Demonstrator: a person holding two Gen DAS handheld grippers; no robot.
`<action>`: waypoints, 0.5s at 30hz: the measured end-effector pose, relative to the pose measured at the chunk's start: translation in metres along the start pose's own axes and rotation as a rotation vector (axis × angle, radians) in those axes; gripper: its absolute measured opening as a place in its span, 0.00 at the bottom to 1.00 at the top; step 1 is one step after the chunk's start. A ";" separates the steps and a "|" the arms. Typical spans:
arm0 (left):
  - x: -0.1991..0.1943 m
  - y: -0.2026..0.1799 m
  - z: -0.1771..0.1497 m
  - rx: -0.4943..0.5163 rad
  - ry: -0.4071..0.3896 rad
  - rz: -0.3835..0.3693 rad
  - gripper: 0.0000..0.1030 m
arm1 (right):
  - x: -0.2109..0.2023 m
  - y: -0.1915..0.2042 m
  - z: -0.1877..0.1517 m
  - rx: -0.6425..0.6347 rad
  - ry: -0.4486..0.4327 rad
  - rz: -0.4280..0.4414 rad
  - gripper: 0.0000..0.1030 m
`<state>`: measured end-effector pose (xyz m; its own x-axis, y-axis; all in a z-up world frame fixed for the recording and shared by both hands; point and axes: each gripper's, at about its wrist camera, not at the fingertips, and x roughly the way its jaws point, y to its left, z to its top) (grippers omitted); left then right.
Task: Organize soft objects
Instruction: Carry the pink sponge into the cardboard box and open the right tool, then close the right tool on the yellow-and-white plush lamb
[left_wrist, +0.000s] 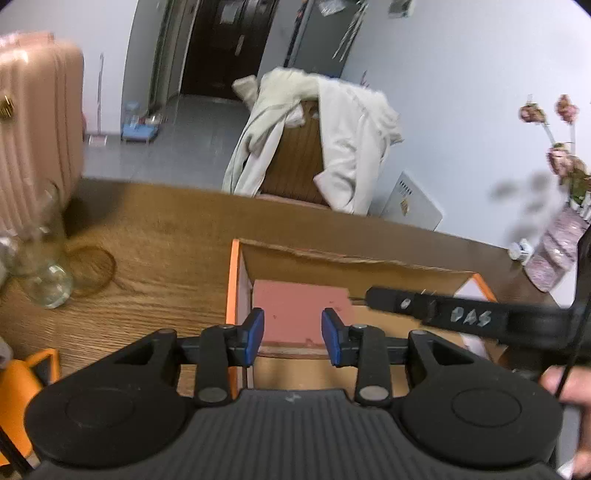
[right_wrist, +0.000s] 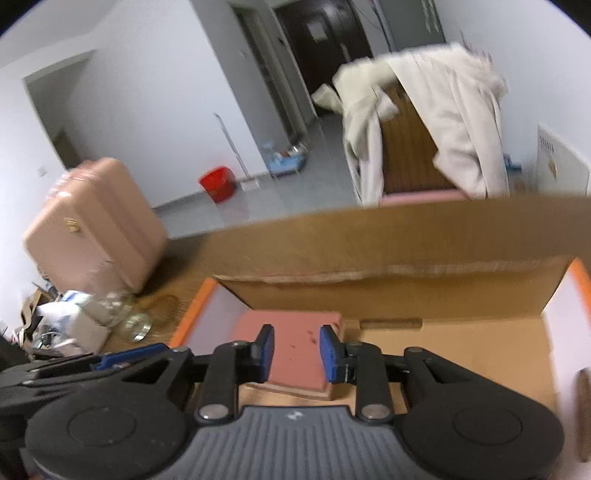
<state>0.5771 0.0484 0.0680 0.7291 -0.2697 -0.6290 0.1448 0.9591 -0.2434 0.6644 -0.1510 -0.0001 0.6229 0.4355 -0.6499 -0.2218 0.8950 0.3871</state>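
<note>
A pink folded soft pad (left_wrist: 295, 314) lies flat in the left part of an open cardboard box with orange edges (left_wrist: 233, 280). It also shows in the right wrist view (right_wrist: 295, 350), inside the same box (right_wrist: 406, 295). My left gripper (left_wrist: 292, 338) is open and empty, hovering above the pad's near edge. My right gripper (right_wrist: 296, 352) is open and empty just above the pad. The right gripper's black finger (left_wrist: 424, 306) reaches into the box from the right in the left wrist view.
The box sits on a wooden table (left_wrist: 147, 251). A glass jar (left_wrist: 44, 258) stands left of it, with clutter (right_wrist: 66, 325) beside. A pink suitcase (right_wrist: 96, 225) stands at the table's far left. A vase of flowers (left_wrist: 557, 243) is right. A coat-draped chair (left_wrist: 314, 147) stands behind.
</note>
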 end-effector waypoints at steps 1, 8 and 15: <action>-0.013 -0.003 0.000 0.012 -0.020 -0.001 0.38 | -0.016 0.006 0.002 -0.021 -0.024 0.004 0.30; -0.110 -0.028 -0.017 0.082 -0.149 -0.002 0.50 | -0.139 0.027 0.005 -0.082 -0.163 0.061 0.37; -0.200 -0.044 -0.082 0.120 -0.258 -0.010 0.68 | -0.269 0.029 -0.032 -0.116 -0.281 0.141 0.53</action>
<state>0.3696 0.0529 0.1441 0.8711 -0.2634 -0.4144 0.2203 0.9639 -0.1496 0.4664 -0.2394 0.1654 0.7588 0.5269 -0.3829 -0.3949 0.8396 0.3729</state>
